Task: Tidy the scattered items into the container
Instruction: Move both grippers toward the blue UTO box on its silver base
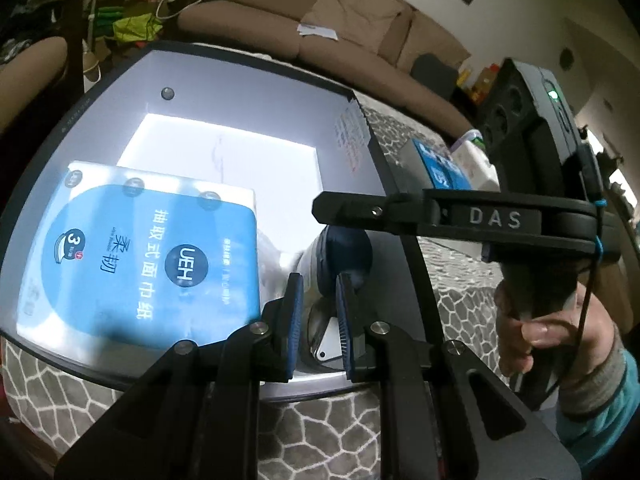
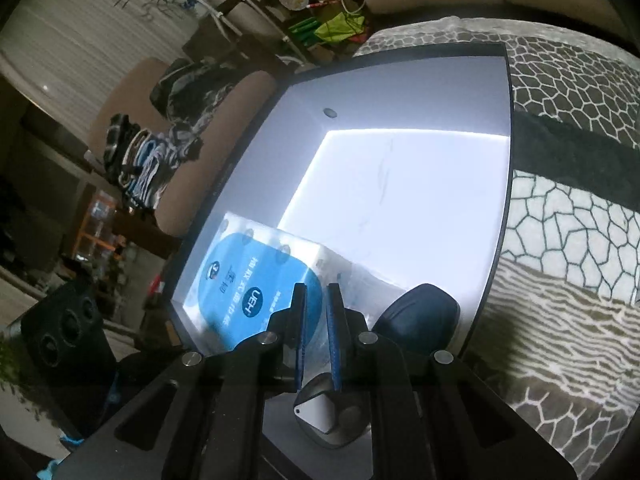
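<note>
Starting far left, the tissue pack [image 1: 160, 256] is already lying flat in the container [image 1: 248, 80], tucked into its near left corner. Just right of it is a dark blue rounded thing [image 1: 344, 252] (can't tell what it is), also inside and hard up against the near right wall. Both tools hang over that near end pointing down into the box. The left gripper [image 1: 318, 280] has its jaws only a crack apart with nothing in them. The right gripper [image 1: 318, 205], which a hand [image 1: 532, 332] brings in from the right, has its fingers pinched together and is empty too. So my read is that the drop-off's done and the job now is fetching what's left. Off to the right, outside the container on the patterned blanket [image 1: 460, 280], sit a grey box with a blue label [image 1: 436, 164] and a white packet [image 1: 476, 164] just past it. If I were doing it, I'd lift straight up first so the fingers clear the dark rim, then open wide before coming down on the box. I'd put it on the bare far floor rather than stacking it on the tissues. Stuff in the way: the right wall sits between the grippers and those items, the two tools are crowding each other, and the blanket's soft, so the box could tip when pinched. The brown sofa [image 1: 360, 28] behind is well apart.
</note>
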Demonstrator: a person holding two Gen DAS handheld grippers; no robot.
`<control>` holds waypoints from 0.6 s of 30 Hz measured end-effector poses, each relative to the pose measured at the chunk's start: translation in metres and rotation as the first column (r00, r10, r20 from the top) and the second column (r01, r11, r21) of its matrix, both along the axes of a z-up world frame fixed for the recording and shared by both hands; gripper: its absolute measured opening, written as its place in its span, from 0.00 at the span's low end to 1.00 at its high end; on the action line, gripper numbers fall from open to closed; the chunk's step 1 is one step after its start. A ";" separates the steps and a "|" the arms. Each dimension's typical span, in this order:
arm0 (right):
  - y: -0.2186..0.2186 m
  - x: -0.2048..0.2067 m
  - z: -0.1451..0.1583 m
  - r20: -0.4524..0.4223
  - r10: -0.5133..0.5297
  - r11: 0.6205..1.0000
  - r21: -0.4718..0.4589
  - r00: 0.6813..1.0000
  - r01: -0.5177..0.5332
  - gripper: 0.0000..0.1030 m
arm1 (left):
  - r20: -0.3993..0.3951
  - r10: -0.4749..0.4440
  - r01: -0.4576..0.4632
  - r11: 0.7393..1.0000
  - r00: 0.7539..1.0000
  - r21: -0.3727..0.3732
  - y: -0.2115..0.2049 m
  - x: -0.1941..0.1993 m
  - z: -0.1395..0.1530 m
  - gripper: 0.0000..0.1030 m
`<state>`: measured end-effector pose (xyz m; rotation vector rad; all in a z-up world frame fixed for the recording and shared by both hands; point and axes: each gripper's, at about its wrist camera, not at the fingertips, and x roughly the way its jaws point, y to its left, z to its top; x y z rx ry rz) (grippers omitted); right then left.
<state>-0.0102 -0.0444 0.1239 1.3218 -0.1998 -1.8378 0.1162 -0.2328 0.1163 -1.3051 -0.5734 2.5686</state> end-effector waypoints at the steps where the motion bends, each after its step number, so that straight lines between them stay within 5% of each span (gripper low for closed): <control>1: 0.001 0.001 0.001 -0.009 0.004 1.000 -0.002 1.000 -0.004 0.09 | -0.004 0.011 -0.011 1.000 1.000 0.002 -0.002 0.001 0.001 0.15; 7: 0.021 0.010 0.019 -0.066 0.013 1.000 -0.018 0.998 -0.014 0.10 | -0.008 0.052 -0.052 0.999 0.999 -0.002 -0.016 0.004 0.005 0.23; 10: 0.042 0.016 0.029 -0.112 -0.012 1.000 -0.010 0.994 0.011 0.14 | -0.037 0.027 -0.028 0.999 0.999 -0.032 -0.002 0.006 0.014 0.50; 11: 0.050 0.017 0.032 -0.127 -0.022 1.000 -0.004 0.992 0.022 0.23 | -0.050 0.016 -0.018 0.999 0.999 -0.036 0.004 0.005 0.016 0.60; 14: 0.082 0.020 0.036 -0.171 -0.074 0.997 0.011 0.983 0.077 0.55 | -0.090 -0.027 0.023 0.999 0.996 -0.039 0.027 0.004 0.024 0.70; 18: 0.129 0.018 0.031 -0.148 -0.142 0.990 0.006 0.979 0.144 0.58 | -0.108 -0.076 0.072 0.996 0.991 -0.043 0.060 0.000 0.027 0.75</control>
